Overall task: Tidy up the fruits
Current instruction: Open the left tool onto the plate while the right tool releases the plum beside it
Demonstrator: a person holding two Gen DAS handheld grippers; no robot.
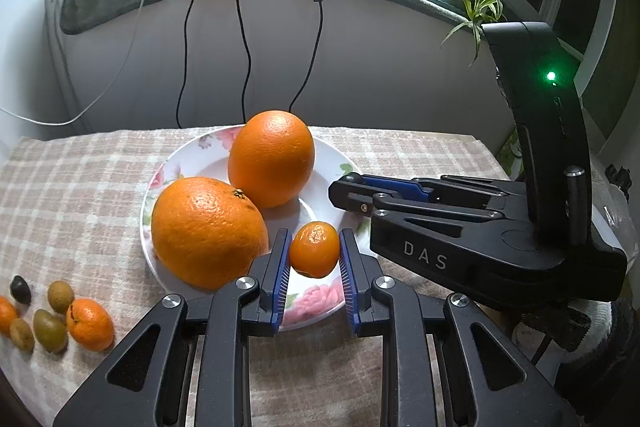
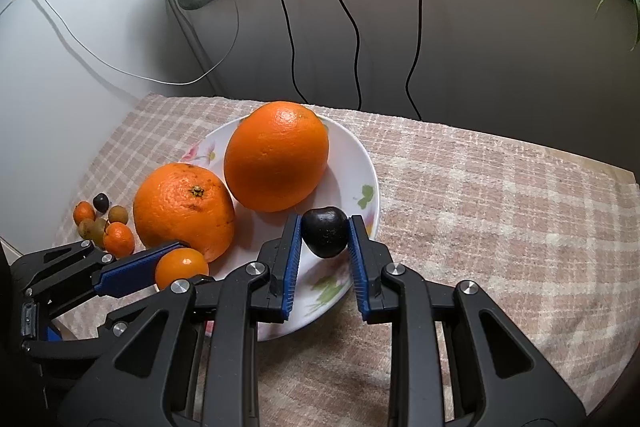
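Carrying fruit to the plate: my left gripper pinches a small orange kumquat over its near rim, my right gripper clamps a dark plum alongside. Next, I judge, lower and release beside the two oranges.

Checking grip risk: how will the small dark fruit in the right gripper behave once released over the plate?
The dark fruit looks smooth and rounded, so it will probably roll on the plate. It seems light and firm; the right gripper pinches it without visible denting.
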